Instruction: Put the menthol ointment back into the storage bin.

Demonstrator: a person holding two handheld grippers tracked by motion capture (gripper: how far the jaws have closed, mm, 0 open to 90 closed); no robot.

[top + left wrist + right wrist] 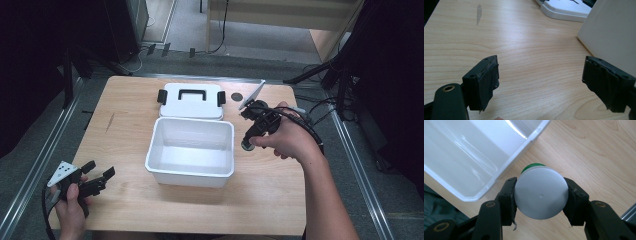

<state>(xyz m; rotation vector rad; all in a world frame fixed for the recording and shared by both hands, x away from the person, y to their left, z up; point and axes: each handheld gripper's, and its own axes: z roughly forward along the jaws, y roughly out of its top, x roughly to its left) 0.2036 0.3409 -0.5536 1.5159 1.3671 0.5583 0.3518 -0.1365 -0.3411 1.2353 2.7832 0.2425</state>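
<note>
On a light wooden table (130, 150) stands an open white plastic box (191, 151), rectangular with rounded corners and a turned-out rim, its glossy inside bare. Just behind it, touching or nearly touching its far wall, lies its white lid (192, 100), flat on the table, with a black carrying handle in the middle and a black clip at each short end.

The right gripper (540, 195) is clamped on a small bottle (540, 192), one jaw pressed against each side. In the right gripper view the bottle shows a round white face, smooth and matte with a tiny dimple near its centre, and a thin green band peeks out behind the upper edge. Whether the white face is a cap or a base cannot be told. In the high view the right hand (290, 137) holds this gripper just beside the box's right wall, over the bare table, and the bottle is mostly hidden there by the jaws. In the right gripper view the box's rim lies close to the bottle, up and to the left.

The left gripper (95, 177) sits near the table's front left corner, held by the left hand (70, 205). Its jaws stand wide apart with nothing between them, above bare wood, and the box's left wall shows near the right jaw.
</note>
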